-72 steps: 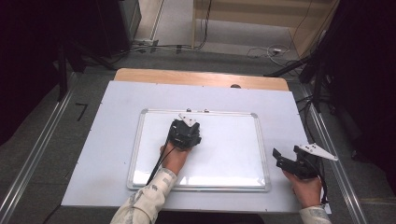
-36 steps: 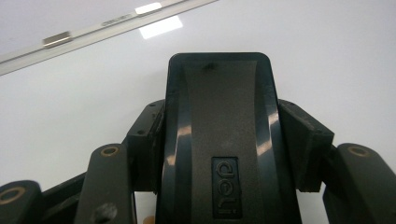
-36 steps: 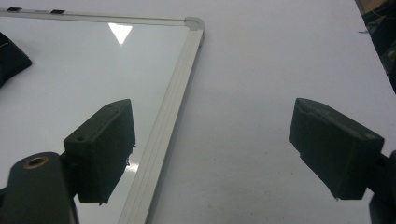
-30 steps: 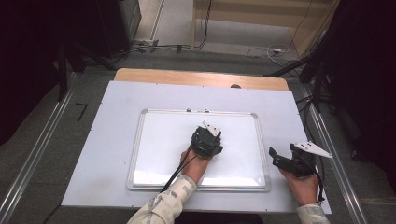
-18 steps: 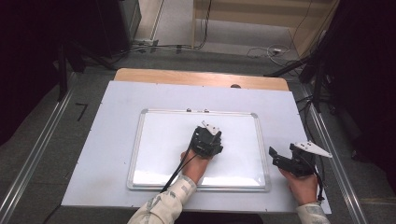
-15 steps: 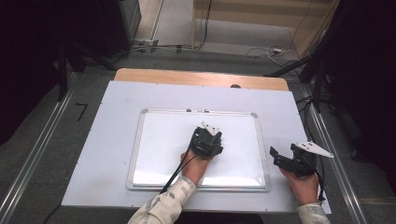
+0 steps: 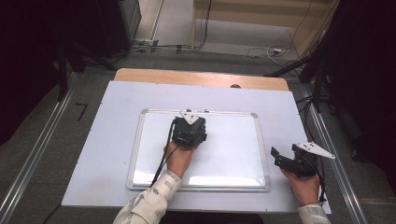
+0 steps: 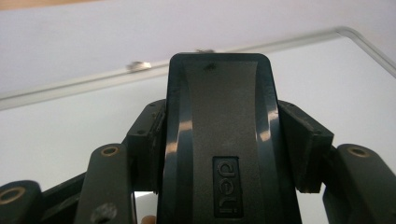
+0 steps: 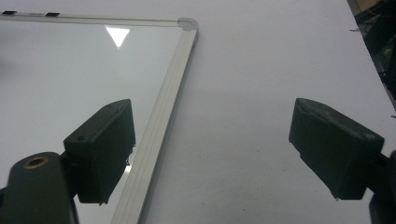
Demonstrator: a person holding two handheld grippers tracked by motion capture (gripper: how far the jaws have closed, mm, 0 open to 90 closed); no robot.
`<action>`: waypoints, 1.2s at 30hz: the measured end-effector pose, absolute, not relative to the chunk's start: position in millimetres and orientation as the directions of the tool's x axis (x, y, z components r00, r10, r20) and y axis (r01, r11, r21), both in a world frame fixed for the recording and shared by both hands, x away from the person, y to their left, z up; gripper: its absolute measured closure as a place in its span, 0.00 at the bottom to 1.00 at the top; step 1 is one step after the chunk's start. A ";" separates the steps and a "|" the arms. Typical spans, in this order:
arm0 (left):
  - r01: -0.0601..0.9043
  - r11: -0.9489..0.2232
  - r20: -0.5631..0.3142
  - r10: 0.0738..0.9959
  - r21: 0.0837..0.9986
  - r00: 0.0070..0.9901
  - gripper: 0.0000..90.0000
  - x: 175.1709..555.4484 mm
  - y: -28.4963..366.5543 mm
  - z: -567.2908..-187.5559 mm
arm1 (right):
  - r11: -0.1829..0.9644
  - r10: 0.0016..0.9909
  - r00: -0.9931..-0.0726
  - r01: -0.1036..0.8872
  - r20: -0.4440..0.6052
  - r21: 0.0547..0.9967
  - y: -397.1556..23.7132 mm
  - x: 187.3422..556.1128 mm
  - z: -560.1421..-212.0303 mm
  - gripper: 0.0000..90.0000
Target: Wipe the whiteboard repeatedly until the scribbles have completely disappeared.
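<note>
Currently, a black eraser (image 8: 219,140) marked "deli" is clamped between the jaws of the left gripper (image 7: 189,132) over the upper middle of the whiteboard (image 7: 233,154), while the right gripper (image 7: 290,161) is held wide open and empty just beside the board's right edge.

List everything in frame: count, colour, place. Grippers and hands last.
whiteboard: 1, white with silver frame, middle of the sheet
eraser: 1, black, clamped in the left gripper over the whiteboard's far part
sheet: 1, pale lavender, covering the table
table: 1, wood edge showing at the far side
left gripper: 1, black, shut on the eraser
right gripper: 1, black, jaws open, at the whiteboard's right edge
hands: 2, one per gripper
</note>
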State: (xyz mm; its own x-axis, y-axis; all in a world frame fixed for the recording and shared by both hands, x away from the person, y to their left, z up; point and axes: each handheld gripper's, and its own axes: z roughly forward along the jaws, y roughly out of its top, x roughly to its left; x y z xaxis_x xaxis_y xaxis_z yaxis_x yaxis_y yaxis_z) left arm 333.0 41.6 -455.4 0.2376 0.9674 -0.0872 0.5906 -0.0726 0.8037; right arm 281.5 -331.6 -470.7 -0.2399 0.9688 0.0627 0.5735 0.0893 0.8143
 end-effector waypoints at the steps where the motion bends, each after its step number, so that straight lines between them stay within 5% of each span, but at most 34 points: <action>1: 0.591 -0.068 -0.088 0.969 0.804 0.231 0.45 334.1 46.3 -454.8 | 0.088 0.969 -0.238 0.575 0.064 0.813 -331.5 281.5 -470.8 0.15; 36: 0.612 0.093 -0.068 0.996 0.786 -0.063 0.45 361.7 152.2 -463.1 | 0.086 0.970 -0.234 0.575 0.063 0.813 -332.1 281.6 -470.7 0.15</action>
State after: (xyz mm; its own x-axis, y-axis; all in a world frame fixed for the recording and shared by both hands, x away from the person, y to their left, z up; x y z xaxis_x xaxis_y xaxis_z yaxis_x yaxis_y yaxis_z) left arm 361.7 152.2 -463.1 -0.0632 0.9957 -0.0684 0.6116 0.0928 0.7857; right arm 281.6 -332.1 -470.7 -0.2338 0.9702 0.0632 0.5753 0.0857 0.8134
